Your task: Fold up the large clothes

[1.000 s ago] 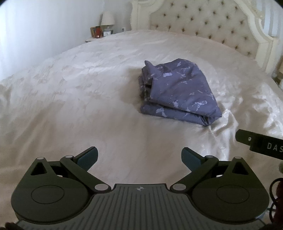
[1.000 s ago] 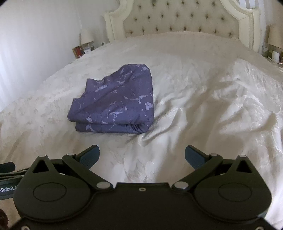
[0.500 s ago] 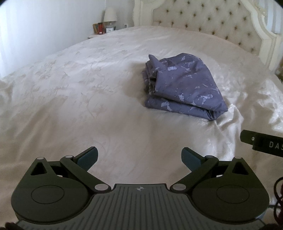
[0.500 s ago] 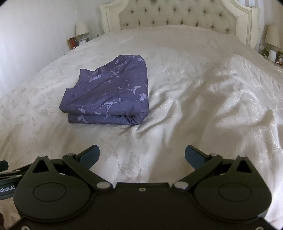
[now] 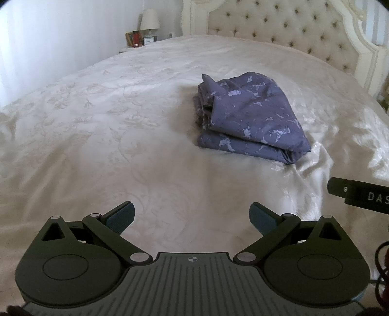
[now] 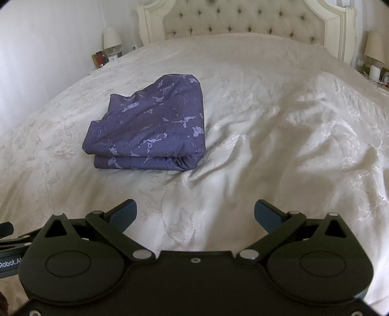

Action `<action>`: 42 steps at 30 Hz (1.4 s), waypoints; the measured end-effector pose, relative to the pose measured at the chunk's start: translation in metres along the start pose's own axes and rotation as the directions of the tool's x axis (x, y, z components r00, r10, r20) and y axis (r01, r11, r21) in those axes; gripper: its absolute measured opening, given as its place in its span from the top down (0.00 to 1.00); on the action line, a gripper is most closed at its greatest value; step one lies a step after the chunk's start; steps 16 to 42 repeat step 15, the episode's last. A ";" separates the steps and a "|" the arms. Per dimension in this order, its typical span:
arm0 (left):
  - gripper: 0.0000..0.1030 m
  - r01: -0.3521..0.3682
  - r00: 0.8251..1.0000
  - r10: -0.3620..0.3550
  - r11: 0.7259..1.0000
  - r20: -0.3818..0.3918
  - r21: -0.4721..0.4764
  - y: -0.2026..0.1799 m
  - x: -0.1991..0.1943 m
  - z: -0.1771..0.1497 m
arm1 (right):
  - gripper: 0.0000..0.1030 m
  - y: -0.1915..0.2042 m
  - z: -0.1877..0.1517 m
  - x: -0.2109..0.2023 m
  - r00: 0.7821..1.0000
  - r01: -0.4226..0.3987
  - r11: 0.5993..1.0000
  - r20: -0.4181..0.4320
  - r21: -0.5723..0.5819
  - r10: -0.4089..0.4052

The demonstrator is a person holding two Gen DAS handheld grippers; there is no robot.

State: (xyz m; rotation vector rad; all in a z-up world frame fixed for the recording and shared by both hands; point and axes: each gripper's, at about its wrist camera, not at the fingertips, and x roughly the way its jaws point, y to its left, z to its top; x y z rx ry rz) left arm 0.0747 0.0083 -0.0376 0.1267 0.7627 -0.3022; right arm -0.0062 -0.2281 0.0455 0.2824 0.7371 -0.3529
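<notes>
A purple patterned cloth [image 5: 250, 119] lies folded into a thick stack on the white bedspread [image 5: 97, 136]; it also shows in the right wrist view [image 6: 150, 131]. My left gripper [image 5: 192, 216] is open and empty, well short of the cloth, which lies ahead and to its right. My right gripper [image 6: 195, 214] is open and empty, with the cloth ahead and to its left. Neither gripper touches the cloth.
A tufted cream headboard [image 5: 287, 34] stands at the far end. A nightstand with a lamp [image 5: 149, 21] is at the far left, another lamp [image 6: 375, 48] at the far right. Part of the right tool [image 5: 359, 197] shows at the left view's right edge. The bedspread [image 6: 304, 136] is wrinkled right of the cloth.
Both grippers have tilted and shifted slightly over the bed, so the folded cloth sits a little differently in each view. Both stay open and empty. The cloth has not moved.
</notes>
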 end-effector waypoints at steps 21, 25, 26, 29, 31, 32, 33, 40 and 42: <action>0.01 0.004 1.000 -0.004 1.000 -0.022 -0.008 0.003 0.004 -0.001 | 0.01 0.003 -0.004 0.004 1.000 -0.007 1.000 -0.023 0.017 0.007; 0.01 0.004 1.000 -0.004 1.000 -0.022 -0.008 0.003 0.004 -0.001 | 0.01 0.003 -0.004 0.004 1.000 -0.007 1.000 -0.023 0.017 0.007; 0.01 0.004 1.000 -0.004 1.000 -0.022 -0.008 0.003 0.004 -0.001 | 0.01 0.003 -0.004 0.004 1.000 -0.007 1.000 -0.023 0.017 0.007; 0.01 0.004 1.000 -0.004 1.000 -0.022 -0.008 0.003 0.004 -0.001 | 0.01 0.003 -0.004 0.004 1.000 -0.007 1.000 -0.023 0.017 0.007; 0.01 0.004 1.000 -0.004 1.000 -0.022 -0.008 0.003 0.004 -0.001 | 0.01 0.003 -0.004 0.004 1.000 -0.007 1.000 -0.023 0.017 0.007; 0.01 0.004 1.000 -0.004 1.000 -0.022 -0.008 0.003 0.004 -0.001 | 0.01 0.003 -0.004 0.004 1.000 -0.007 1.000 -0.023 0.017 0.007; 0.01 0.004 1.000 -0.004 1.000 -0.022 -0.008 0.003 0.004 -0.001 | 0.01 0.003 -0.004 0.004 1.000 -0.007 1.000 -0.023 0.017 0.007; 0.01 0.004 1.000 -0.004 1.000 -0.022 -0.008 0.003 0.004 -0.001 | 0.01 0.003 -0.004 0.004 1.000 -0.007 1.000 -0.023 0.017 0.007; 0.01 0.004 1.000 -0.004 1.000 -0.022 -0.008 0.003 0.004 -0.001 | 0.01 0.003 -0.004 0.004 1.000 -0.007 1.000 -0.023 0.017 0.007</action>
